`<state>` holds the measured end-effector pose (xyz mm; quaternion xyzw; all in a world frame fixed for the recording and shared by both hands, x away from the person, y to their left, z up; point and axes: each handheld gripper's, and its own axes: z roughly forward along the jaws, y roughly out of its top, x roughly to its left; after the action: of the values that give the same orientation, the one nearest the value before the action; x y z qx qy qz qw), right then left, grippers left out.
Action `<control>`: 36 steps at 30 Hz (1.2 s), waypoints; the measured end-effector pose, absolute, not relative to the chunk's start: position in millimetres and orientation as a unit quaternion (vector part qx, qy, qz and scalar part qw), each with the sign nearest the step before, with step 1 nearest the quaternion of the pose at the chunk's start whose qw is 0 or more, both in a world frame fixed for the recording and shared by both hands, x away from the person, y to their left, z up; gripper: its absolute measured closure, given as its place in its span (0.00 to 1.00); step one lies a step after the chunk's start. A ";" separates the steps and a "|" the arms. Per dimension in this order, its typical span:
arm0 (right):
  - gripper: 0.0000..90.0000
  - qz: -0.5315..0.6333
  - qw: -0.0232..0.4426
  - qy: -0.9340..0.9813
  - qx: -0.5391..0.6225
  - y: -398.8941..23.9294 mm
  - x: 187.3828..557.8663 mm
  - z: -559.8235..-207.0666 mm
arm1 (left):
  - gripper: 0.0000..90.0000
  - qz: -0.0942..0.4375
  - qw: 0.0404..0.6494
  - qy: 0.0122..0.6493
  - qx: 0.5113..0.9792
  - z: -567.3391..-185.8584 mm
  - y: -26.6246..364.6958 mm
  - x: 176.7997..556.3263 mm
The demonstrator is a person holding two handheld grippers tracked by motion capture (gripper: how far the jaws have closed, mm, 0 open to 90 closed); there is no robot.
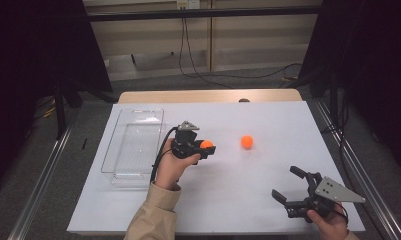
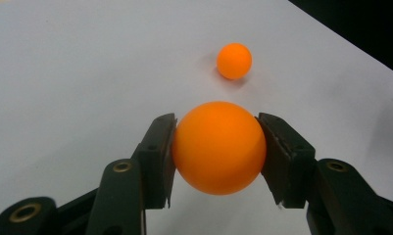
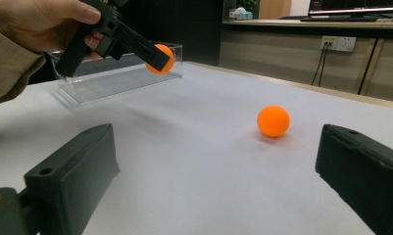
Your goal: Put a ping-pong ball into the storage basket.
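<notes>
My left gripper [image 1: 208,146] is shut on an orange ball [image 2: 217,147], held a little above the white table near its middle; the ball [image 1: 206,144] peeks out between the jaws. The right gripper view shows that held ball [image 3: 161,58] raised in front of the clear tray. A second orange ball [image 1: 246,141] rests loose on the table to the right of the left gripper, also seen as a ball [image 2: 234,60] and as a ball [image 3: 273,121]. My right gripper [image 1: 288,184] stands open near the front right corner, jaws wide apart, nothing between them.
A clear plastic tray [image 1: 117,156] lies on the left side of the white table sheet [image 1: 268,115]; its wall [image 3: 115,78] shows behind the left hand. Cables hang over the floor beyond the far edge. Metal rails run along both sides.
</notes>
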<state>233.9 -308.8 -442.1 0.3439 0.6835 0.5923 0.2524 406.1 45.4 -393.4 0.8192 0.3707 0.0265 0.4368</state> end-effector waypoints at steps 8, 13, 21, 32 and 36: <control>0.02 0.593 0.252 0.683 0.344 -308.8 233.8 -442.1 | 0.56 0.029 0.437 0.376 0.816 -391.8 50.3 406.8; 0.02 0.593 0.252 0.683 0.345 -308.8 234.0 -442.1 | 0.56 0.028 0.436 0.380 0.816 -390.7 53.9 407.6; 0.02 0.593 0.251 0.683 0.345 -308.9 234.0 -442.1 | 0.56 0.031 0.435 0.385 0.813 -389.2 57.6 408.0; 0.02 0.593 0.251 0.683 0.345 -308.7 234.2 -442.2 | 0.56 0.032 0.435 0.389 0.811 -387.8 61.8 408.6; 0.02 0.593 0.251 0.683 0.345 -308.6 234.2 -442.3 | 0.56 0.032 0.436 0.393 0.809 -386.6 65.0 409.1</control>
<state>234.2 -308.6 -442.3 0.3445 0.6830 0.5932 0.2508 409.1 65.0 -386.6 0.8092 0.3927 0.0318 0.4359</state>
